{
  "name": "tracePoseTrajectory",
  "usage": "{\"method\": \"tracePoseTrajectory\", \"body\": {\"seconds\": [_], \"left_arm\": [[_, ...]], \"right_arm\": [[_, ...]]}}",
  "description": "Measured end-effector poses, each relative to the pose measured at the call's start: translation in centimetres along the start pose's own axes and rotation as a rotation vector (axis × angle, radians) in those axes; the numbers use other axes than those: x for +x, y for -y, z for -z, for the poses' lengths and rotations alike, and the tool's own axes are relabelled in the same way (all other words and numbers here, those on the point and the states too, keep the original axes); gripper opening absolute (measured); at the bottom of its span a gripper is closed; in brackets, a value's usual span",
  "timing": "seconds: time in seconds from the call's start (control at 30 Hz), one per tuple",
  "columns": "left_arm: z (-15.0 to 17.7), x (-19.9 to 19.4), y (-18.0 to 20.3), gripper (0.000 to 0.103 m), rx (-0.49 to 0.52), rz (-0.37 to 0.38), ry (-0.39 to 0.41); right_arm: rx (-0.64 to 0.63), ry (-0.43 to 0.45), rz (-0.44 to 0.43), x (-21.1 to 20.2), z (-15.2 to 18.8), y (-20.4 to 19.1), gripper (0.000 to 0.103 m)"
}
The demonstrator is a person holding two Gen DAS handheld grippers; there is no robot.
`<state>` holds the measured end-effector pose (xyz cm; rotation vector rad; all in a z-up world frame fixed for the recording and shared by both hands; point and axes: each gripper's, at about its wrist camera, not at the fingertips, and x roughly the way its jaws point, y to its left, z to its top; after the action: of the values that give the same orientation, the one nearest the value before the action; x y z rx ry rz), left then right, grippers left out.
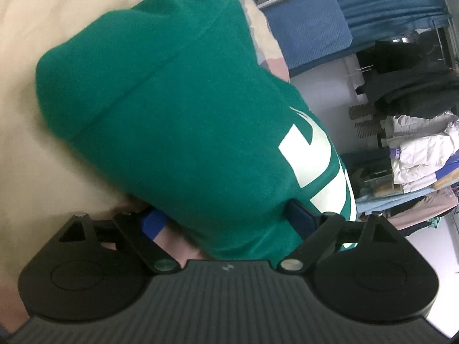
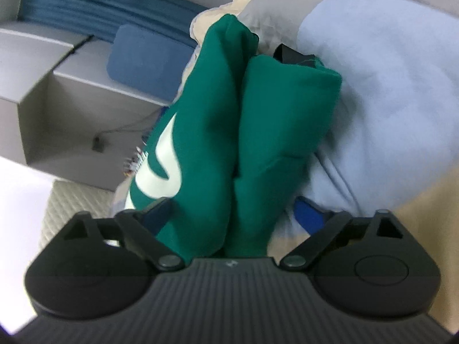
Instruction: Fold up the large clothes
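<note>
In the left wrist view, the green sweatshirt (image 1: 172, 109) is filling the middle of the picture, lying folded into a thick bundle on a cream bed cover (image 1: 43, 14). Its white printed lettering (image 1: 312, 154) is showing at about 3 o'clock on the bundle, and a ribbed band is running across toward 11 o'clock. The left gripper (image 1: 226, 220) is standing wide, its blue pads on either side of the near end of the bundle; the cloth is sitting between them, but the pads do not appear to be pressing on it. The fabric looks like heavy, soft fleece: it will be sagging and unfolding if lifted by one layer, so taking hold through the whole stack at a folded edge seems the safer choice. At 1 to 4 o'clock the room is showing a blue cushion (image 1: 309, 25), dark garments hanging, and a white pile of clothes (image 1: 418, 152).

In the right wrist view, the same sweatshirt (image 2: 229, 132) is appearing as two rolled lobes side by side, running from 6 o'clock up to 12 o'clock, with the lettering (image 2: 163, 166) at 9 o'clock. The right gripper (image 2: 232, 215) is likewise spread wide around the near end, pads apart from the cloth as far as can be told. A pale blue garment (image 2: 387, 100) is lying beside it at 3 o'clock on the bed. At 9 to 11 o'clock grey boxes (image 2: 57, 91) and a blue cushion (image 2: 143, 60) are standing by the bed.
</note>
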<state>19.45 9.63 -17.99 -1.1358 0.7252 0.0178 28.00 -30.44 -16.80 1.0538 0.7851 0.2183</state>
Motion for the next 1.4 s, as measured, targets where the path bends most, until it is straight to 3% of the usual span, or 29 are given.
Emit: {"method": "tracePoseTrajectory", "body": {"seconds": [0.43,0.53,0.6,0.77,0.9,1.03,1.23,1.33,1.4], "left_arm": [[-2.3,0.9,1.7,0.092,0.067,0.069,-0.007],[-1.7,1.7,0.7,0.098,-0.022,0.004,-0.052],[-1.4,1.8,-0.7,0.1,-0.096,0.029,-0.055],[-1.8,2.6,-1.1,0.103,-0.141,0.043,-0.054],[-2.0,3.0,-1.5,0.103,-0.175,0.047,-0.049],[-1.8,3.6,-1.7,0.103,-0.219,0.058,-0.021],[-1.8,3.8,-2.2,0.102,-0.284,0.141,0.077],[-1.9,3.9,-1.8,0.09,-0.241,0.139,0.108],[-1.9,3.8,-1.6,0.078,-0.215,0.131,0.115]], "right_arm": [[0.021,-0.033,-0.032,1.9,-1.6,-0.4,0.098],[0.024,-0.05,-0.026,2.5,-1.6,-0.5,0.099],[0.018,-0.064,-0.022,3.0,-1.8,-0.5,0.103],[0.054,-0.058,-0.048,4.2,-1.9,-0.4,0.103],[0.012,-0.049,-0.103,5.3,-2.2,-1.4,0.103],[-0.022,-0.044,-0.088,6.2,-2.7,-2.0,0.103],[-0.099,-0.011,-0.1,6.7,-2.7,-2.4,0.103],[-0.174,0.011,-0.149,6.5,-2.6,-2.7,0.087],[-0.21,0.006,-0.165,6.2,-2.6,-2.5,0.07]]}}
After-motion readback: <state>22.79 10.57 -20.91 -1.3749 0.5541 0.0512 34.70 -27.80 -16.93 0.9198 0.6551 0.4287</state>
